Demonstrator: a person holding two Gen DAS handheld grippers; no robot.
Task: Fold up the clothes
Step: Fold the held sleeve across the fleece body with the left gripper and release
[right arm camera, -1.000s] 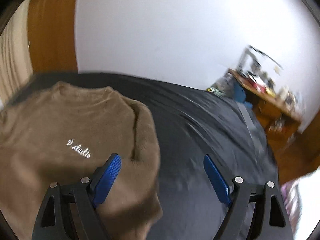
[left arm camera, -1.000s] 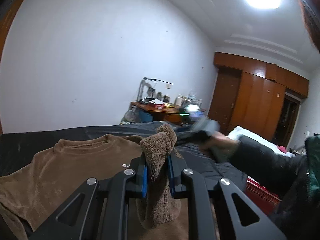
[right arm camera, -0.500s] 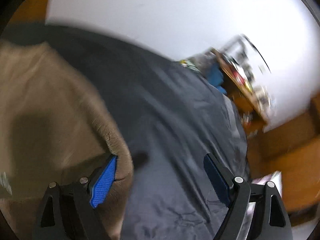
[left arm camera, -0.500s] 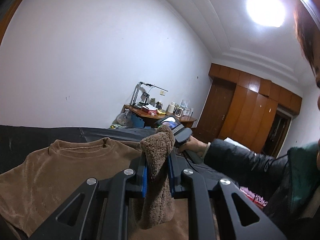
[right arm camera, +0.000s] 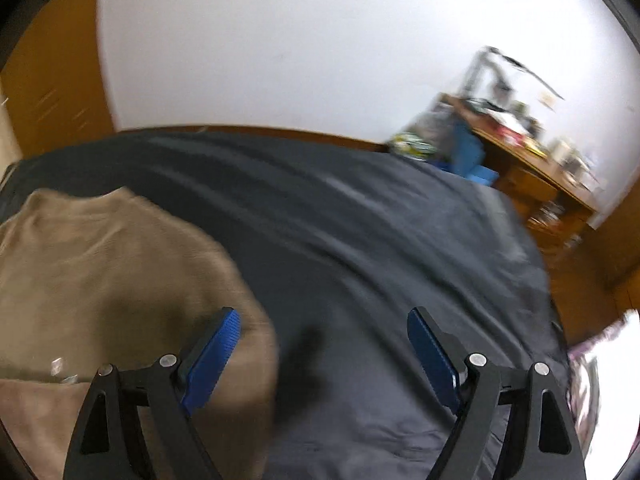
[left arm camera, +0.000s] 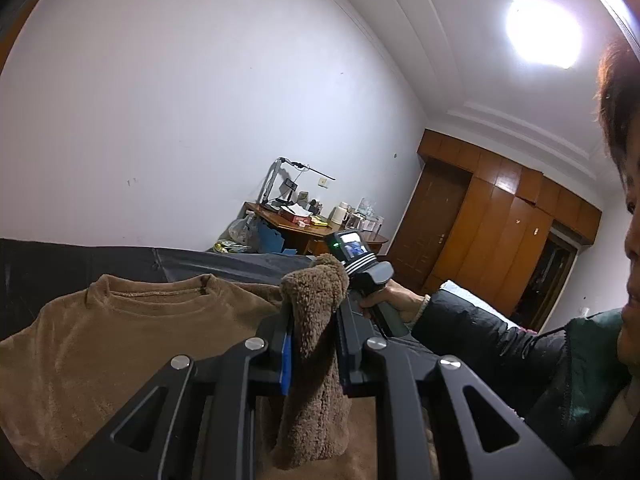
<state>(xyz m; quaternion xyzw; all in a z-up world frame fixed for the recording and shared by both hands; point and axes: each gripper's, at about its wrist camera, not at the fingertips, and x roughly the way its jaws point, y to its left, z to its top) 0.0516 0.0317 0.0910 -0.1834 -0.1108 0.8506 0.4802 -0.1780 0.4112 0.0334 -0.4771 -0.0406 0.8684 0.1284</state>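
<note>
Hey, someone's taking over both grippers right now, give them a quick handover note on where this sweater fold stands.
Left gripper: jaws shut on a bunched piece of the brown sweater, held up off the bed.
Right gripper: jaws wide open, holding nothing, above the dark bedsheet just beside the sweater's edge.
Sweater body lies flat on the bed, collar toward the far wall.
Done: one piece lifted for folding.
Left: lay that piece across the body, then probably fold the other side and the length; no finished fold shows yet.
</note>
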